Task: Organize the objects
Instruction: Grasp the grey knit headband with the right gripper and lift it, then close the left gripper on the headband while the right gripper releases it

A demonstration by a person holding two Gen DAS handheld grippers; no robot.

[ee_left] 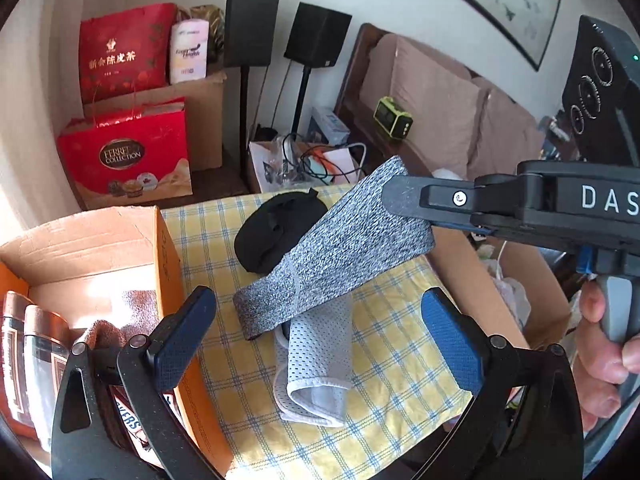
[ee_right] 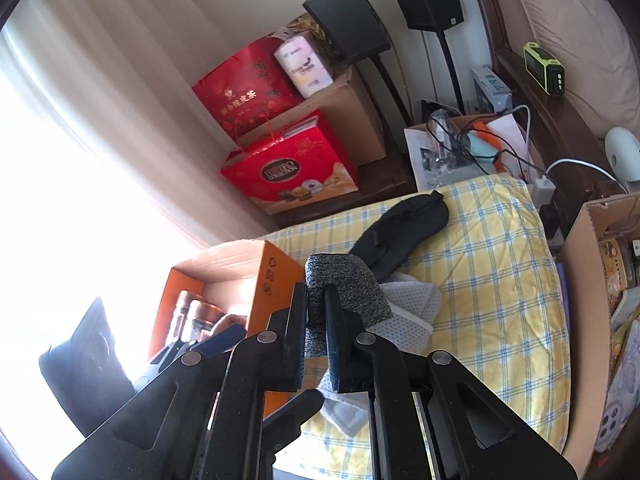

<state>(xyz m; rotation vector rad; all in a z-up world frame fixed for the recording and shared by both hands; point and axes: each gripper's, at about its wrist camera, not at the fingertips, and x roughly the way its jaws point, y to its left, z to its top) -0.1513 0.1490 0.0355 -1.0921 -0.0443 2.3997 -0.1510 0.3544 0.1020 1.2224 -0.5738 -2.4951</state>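
My right gripper [ee_right: 314,292] is shut on one end of a heathered grey elastic band [ee_right: 348,280]. In the left wrist view it comes in from the right [ee_left: 394,196] and holds the band [ee_left: 340,248] lifted and slanting, with the low end near a pale grey mesh brace [ee_left: 316,360] on the yellow checked cloth [ee_left: 400,360]. A black fabric piece [ee_left: 276,232] lies behind them. My left gripper [ee_left: 320,296] hangs open above the cloth's near side with nothing between its blue pads [ee_left: 184,332]. An open orange carton [ee_left: 168,248] holding jars and snack bars stands to the left.
A brown cardboard box [ee_right: 588,240] with packets borders the cloth on the right. Red gift bags [ee_left: 124,152], a larger carton, two black speakers on stands [ee_left: 250,28] and a box of cables [ee_left: 308,160] crowd the far side. A cushioned sofa [ee_left: 432,92] runs along the back right.
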